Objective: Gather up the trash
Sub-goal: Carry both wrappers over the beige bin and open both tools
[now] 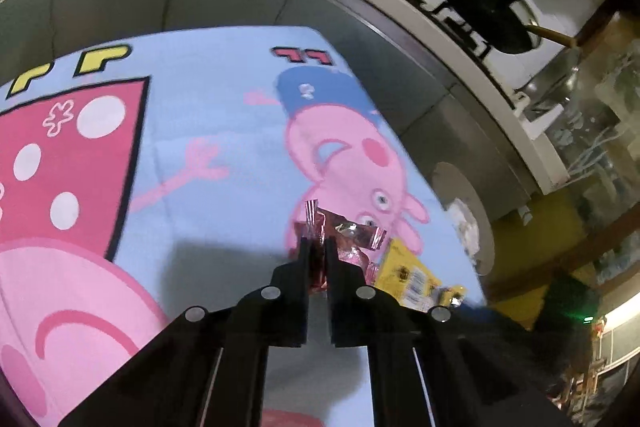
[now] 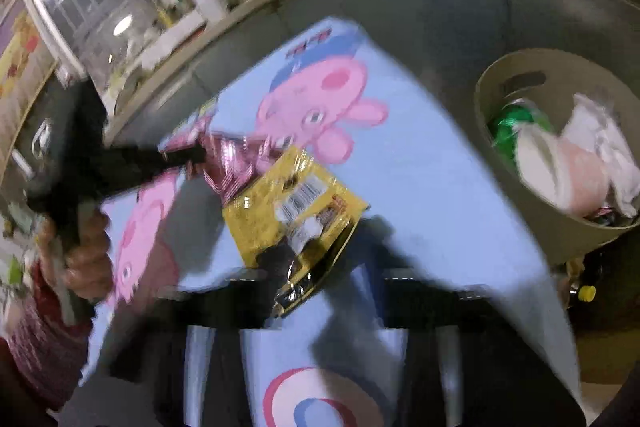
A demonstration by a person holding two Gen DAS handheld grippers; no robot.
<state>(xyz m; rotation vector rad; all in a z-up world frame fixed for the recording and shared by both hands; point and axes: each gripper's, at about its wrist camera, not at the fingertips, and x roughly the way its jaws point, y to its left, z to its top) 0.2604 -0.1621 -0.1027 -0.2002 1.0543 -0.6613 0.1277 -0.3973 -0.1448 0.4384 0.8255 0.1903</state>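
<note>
left gripper clamped on pink wrapper; right gripper pinching yellow packet w/ blurry jaws, bin nearby on right.

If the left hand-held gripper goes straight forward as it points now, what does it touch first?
Probably the blue cartoon-pig cloth on the table. The left hand-held gripper is already shut on the pink foil wrapper, which would arrive first; the yellow packet lies to its right. Depth is unclear.

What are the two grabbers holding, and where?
The left gripper pinches the pink wrapper by its crumpled edge. The right gripper appears to hold the yellow wrapper by its torn end, but the blur hides its fingers.
</note>
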